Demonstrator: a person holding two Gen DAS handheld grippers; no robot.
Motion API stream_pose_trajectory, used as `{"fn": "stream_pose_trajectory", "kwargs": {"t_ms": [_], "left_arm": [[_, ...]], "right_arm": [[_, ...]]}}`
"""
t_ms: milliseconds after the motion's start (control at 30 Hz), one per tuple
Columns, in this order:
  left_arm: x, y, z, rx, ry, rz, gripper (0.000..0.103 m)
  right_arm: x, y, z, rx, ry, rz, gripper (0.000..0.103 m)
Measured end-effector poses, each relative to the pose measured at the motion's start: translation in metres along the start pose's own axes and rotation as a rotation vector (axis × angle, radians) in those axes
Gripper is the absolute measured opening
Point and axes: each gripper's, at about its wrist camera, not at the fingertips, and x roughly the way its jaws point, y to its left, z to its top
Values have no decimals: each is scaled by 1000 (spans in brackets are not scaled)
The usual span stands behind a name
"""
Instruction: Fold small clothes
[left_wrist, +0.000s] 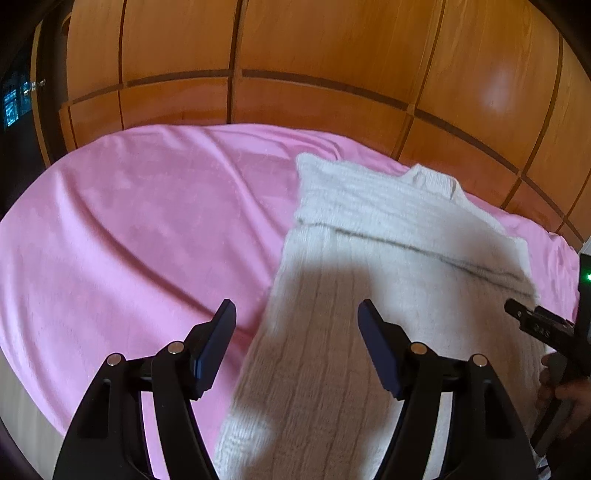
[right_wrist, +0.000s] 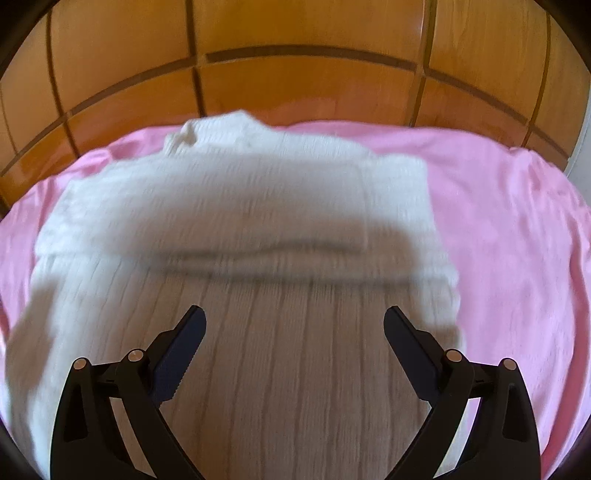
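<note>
On a bed under a pink blanket (left_wrist: 122, 221), a white cable-knit sweater (left_wrist: 369, 236) lies flat, its sleeves folded across the chest into a long rectangle, collar toward the wooden headboard (left_wrist: 295, 55). The left claw (left_wrist: 297, 314) hangs open and empty above the sweater's left edge; the right claw (right_wrist: 294, 317) gapes wide, empty, above the sweater's lower half. The sleeve fold looks done; next, likely, both claws must pinch the near hem and carry it toward the collar.

White ribbed sweater (right_wrist: 236, 229), sleeves folded across
</note>
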Motion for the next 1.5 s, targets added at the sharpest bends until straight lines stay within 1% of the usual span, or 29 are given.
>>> {"fn": "stream_pose_trajectory", "kwargs": {"t_ms": [133,267,333,500,533,600,633,667,733,800,833,867,900,933,967,1000,1033,1067,1133,1233,1300,1333,1367,1433,1500], "left_arm": [[2,5,-11,-1,23,5,69],[1,13,-23,-6,45,-2,69],[0,22,-30,-12,69,-13,69],[-8,46,-47,-12,119,-97,67],[-10,51,-53,-13,142,-132,65],[-14,56,-61,-19,167,-170,60],[-17,59,-68,-20,181,-199,56],[-20,59,-72,-18,188,-219,53],[-27,58,-81,4,207,-251,47],[-30,58,-88,13,223,-267,44],[-31,59,-91,17,238,-276,44],[-31,59,-95,25,253,-279,43],[-32,59,-97,29,258,-283,36],[-32,58,-98,33,265,-291,24],[-31,57,-98,41,281,-313,17],[-32,55,-97,52,288,-329,8],[-35,52,-95,69,284,-351,8],[-40,50,-93,83,271,-376,7],[-51,46,-82,85,228,-441,7],[-52,46,-51,27,177,-502,7],[-43,45,-31,-23,156,-509,7],[-32,42,-18,-46,164,-517,7],[-27,40,-11,-55,161,-514,7],[-12,34,3,-63,156,-481,7],[8,26,18,-70,163,-445,7]], "right_arm": [[-6,-8,-23,9,44,24,96],[-22,-19,-39,15,49,51,96],[-36,-30,-43,36,33,64,96],[-66,-71,-54,125,23,88,96],[-69,-79,-57,142,34,102,95],[-75,-94,-68,167,76,141,91],[-77,-99,-74,168,92,147,87],[-82,-102,-84,170,113,158,78],[-85,-105,-101,164,167,194,68],[-90,-101,-120,137,219,217,61],[-92,-98,-129,125,247,235,56],[-95,-98,-137,114,269,253,54],[-99,-94,-145,95,290,270,52],[-102,-89,-151,69,312,295,45],[-103,-86,-156,56,325,309,33],[-104,-83,-158,43,338,319,25],[-105,-79,-158,27,352,333,10],[-107,-77,-157,13,349,341,8],[-116,-72,-148,-14,316,374,8],[-126,-76,-121,29,222,444,8],[-124,-80,-102,70,168,464,7],[-121,-82,-94,96,152,473,8],[-113,-86,-82,131,139,476,7],[-102,-90,-67,172,117,461,7],[-83,-94,-50,215,114,432,7]]}}
